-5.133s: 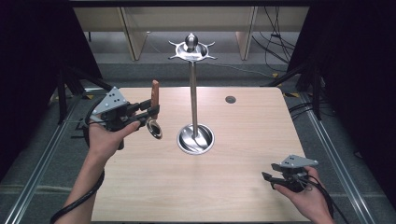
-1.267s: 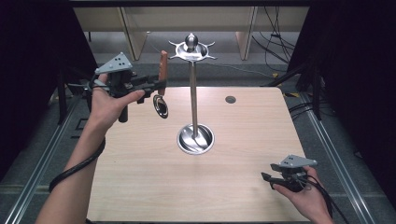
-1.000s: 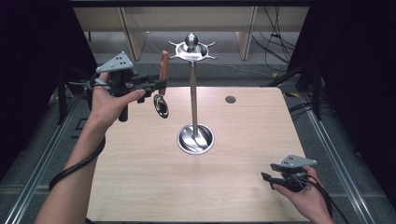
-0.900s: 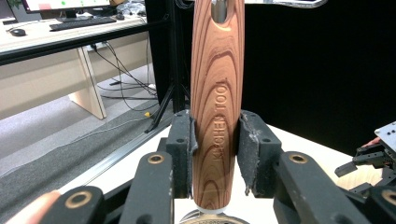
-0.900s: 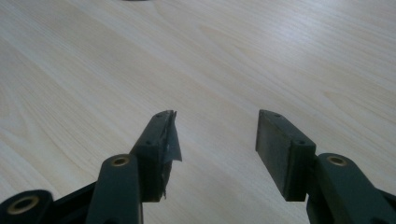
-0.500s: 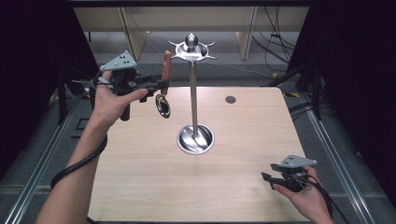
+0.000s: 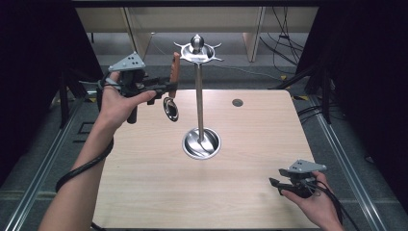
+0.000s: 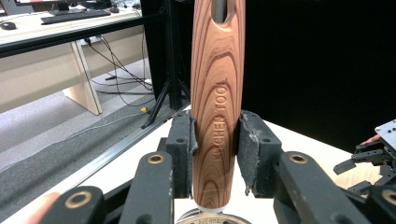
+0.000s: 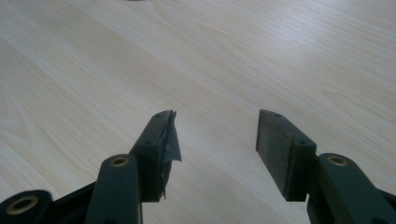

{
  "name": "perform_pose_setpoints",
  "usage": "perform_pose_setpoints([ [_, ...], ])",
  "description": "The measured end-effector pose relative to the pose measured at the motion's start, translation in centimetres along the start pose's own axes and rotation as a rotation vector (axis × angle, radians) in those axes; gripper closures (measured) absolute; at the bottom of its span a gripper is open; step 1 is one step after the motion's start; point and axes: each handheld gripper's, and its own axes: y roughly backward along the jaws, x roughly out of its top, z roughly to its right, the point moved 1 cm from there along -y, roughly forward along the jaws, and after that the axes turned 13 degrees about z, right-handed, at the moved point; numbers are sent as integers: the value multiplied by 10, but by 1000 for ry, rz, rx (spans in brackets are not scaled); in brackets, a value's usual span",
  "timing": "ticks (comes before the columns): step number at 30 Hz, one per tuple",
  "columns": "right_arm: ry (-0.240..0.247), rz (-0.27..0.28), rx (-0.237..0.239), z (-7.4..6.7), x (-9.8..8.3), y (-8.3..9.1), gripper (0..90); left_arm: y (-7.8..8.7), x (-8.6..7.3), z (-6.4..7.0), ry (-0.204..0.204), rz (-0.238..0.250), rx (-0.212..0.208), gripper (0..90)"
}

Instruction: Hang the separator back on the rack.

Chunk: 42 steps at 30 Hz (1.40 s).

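Spoon with brown wooden handle (image 8: 217, 93) and shiny round metal bowl, pinched upright in left gripper (image 7: 166, 87), up high left of tall silver metal stand (image 7: 199, 103); right gripper (image 9: 217, 135) open, empty; hang hole gently on hook.

- Right gripper (image 9: 215, 140) sits low over the table (image 9: 233, 56), jaws coming up from the near edge and spread well apart with nothing between them.
- Left pad (image 9: 164, 144) looks kinda beat up: its lining is peeling, with a ragged flap sticking out toward the gap.
- Right pad (image 9: 275, 149) is flat and dark grey, looks clean.
- Brass-coloured pivot pins show on both jaw arms.
- Table is pale wood with soft grain, running off to the far side.
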Motion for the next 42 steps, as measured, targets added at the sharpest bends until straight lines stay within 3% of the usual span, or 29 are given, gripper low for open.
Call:
perform_pose_setpoints([
  [14, 0, 0, -1, 0, 0, 0, 476, -9, -4, 2, 14, -10, 7, 667],
  [18, 13, -1, -1, 1, 0, 0, 476, -8, -6, 3, 25, 3, 15, 661],
  [24, -7, -6, 0, -1, -1, 0, 475, -4, -5, 5, 26, 33, 33, 626],
  [32, 2, 5, 2, 0, -1, 0, 474, 12, -11, 13, -11, 52, 90, 557],
  [34, -25, -17, 2, -2, -1, 2, 474, 19, -16, 17, -22, 48, 108, 542],
  [35, 6, 4, -2, 1, 0, 1, 473, 22, -18, 19, -42, 50, 117, 534],
  [42, 24, 11, -8, 0, 0, 0, 471, 48, -33, 33, -66, 78, 176, 512],
])
